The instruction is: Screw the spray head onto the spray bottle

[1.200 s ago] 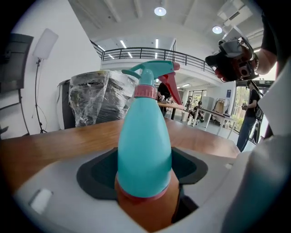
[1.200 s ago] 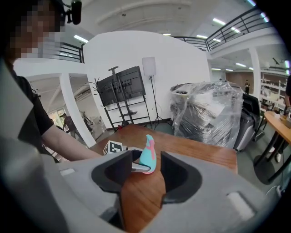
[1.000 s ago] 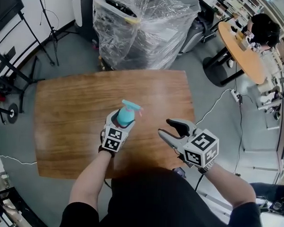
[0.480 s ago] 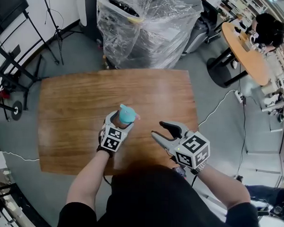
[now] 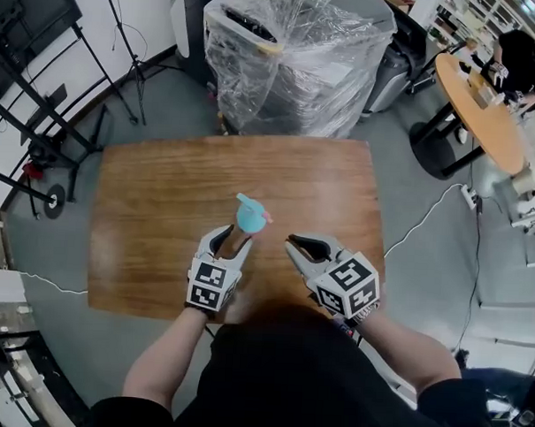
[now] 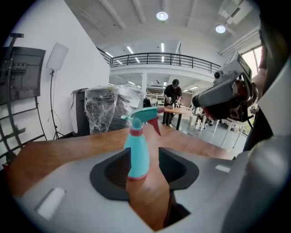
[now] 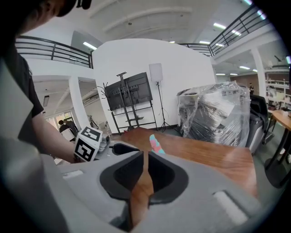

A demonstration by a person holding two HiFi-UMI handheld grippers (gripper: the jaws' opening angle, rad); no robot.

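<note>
Both claws were closed further than in the earlier frames, and the right gripper (image 5: 294, 245) was brought nearer to the spray bottle (image 5: 248, 218). The left gripper (image 5: 231, 239) was seen with its jaws half spread. The spray bottle was found upright between them, near the tips, with the spray head (image 6: 144, 113) already set on its neck. In the left gripper view the bottle's side was seen close against the left pad (image 6: 116, 166), while a strip of wood was shown between it and the right pad (image 6: 175, 166), so no pinch was made. Whether the base was resting on the table (image 5: 153, 203) could not be told. The bottle was placed over the near middle part of the table. The right gripper was held just to the right of the bottle, apart from it. Its jaws were pressed almost together, with only a thin slit left and nothing between them. A bulky load wrapped in clear film (image 5: 292, 59) was seen beyond the table's far edge.
</note>
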